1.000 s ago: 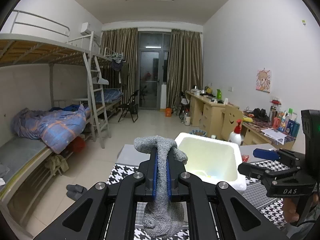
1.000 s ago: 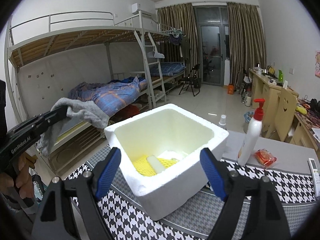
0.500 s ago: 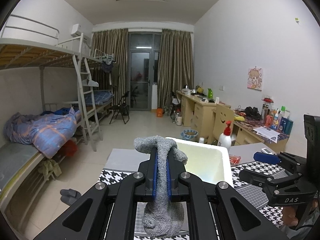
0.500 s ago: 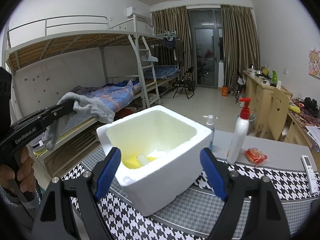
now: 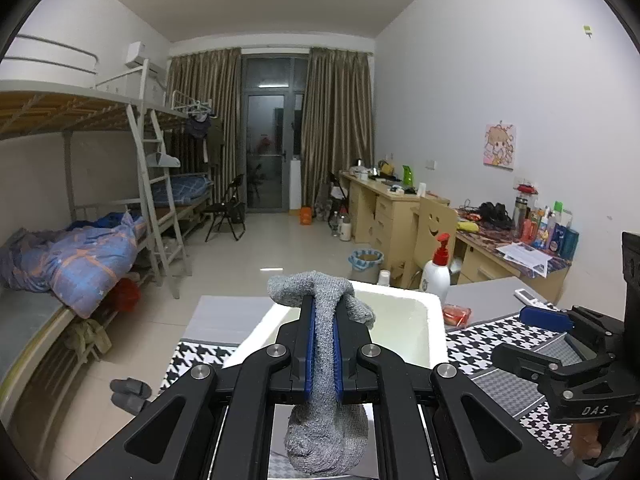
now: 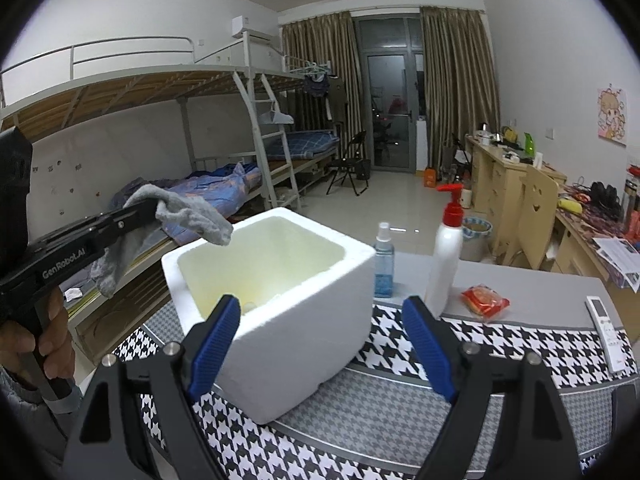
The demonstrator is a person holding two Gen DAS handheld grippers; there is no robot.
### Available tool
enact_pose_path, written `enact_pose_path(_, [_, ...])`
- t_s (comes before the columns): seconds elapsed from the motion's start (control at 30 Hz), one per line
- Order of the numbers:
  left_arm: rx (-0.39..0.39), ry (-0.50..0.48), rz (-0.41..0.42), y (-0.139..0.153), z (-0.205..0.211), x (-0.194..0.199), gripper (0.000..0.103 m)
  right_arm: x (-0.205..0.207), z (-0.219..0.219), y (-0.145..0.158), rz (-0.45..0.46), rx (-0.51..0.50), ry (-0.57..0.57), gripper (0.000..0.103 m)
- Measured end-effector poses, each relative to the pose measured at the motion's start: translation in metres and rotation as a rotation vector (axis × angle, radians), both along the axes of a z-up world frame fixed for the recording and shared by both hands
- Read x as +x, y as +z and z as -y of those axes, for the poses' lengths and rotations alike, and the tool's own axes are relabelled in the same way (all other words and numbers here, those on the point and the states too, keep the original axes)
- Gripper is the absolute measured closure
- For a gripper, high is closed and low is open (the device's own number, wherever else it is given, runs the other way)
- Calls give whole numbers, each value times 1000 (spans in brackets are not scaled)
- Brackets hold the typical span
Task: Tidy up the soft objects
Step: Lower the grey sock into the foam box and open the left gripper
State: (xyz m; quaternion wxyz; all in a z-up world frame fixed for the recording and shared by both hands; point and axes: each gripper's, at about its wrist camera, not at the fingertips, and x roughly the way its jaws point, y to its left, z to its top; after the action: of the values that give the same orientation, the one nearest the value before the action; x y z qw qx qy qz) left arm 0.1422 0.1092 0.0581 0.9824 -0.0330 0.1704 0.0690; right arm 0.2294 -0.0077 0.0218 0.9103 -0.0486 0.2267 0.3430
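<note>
My left gripper (image 5: 321, 308) is shut on a grey knitted sock (image 5: 325, 420) that drapes over and between its blue pads. In the right wrist view the left gripper (image 6: 150, 210) holds the sock (image 6: 192, 218) in the air, its tip by the left rim of a white foam box (image 6: 304, 328). The box (image 5: 434, 320) stands on the houndstooth table mat; its bottom is mostly hidden from here. My right gripper (image 6: 320, 332) is open and empty, its jaws wide on either side of the box's near corner. It also shows in the left wrist view (image 5: 544, 316).
Behind the box stand a blue spray bottle (image 6: 383, 264) and a white pump bottle with a red top (image 6: 446, 256). A red snack packet (image 6: 484, 299) and a white remote (image 6: 608, 332) lie on the table to the right. Bunk beds fill the left, desks the right.
Both grippers have shifted left relative to the table. The sock has come closer to the box's left rim. The right gripper has dropped lower, so the box's bottom is now hidden.
</note>
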Motion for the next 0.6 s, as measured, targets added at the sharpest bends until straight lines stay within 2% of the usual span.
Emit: enact_pose_path(0.6, [-4, -39, -64, -5, 18, 35, 95, 14, 29, -3, -18, -5, -80, 17])
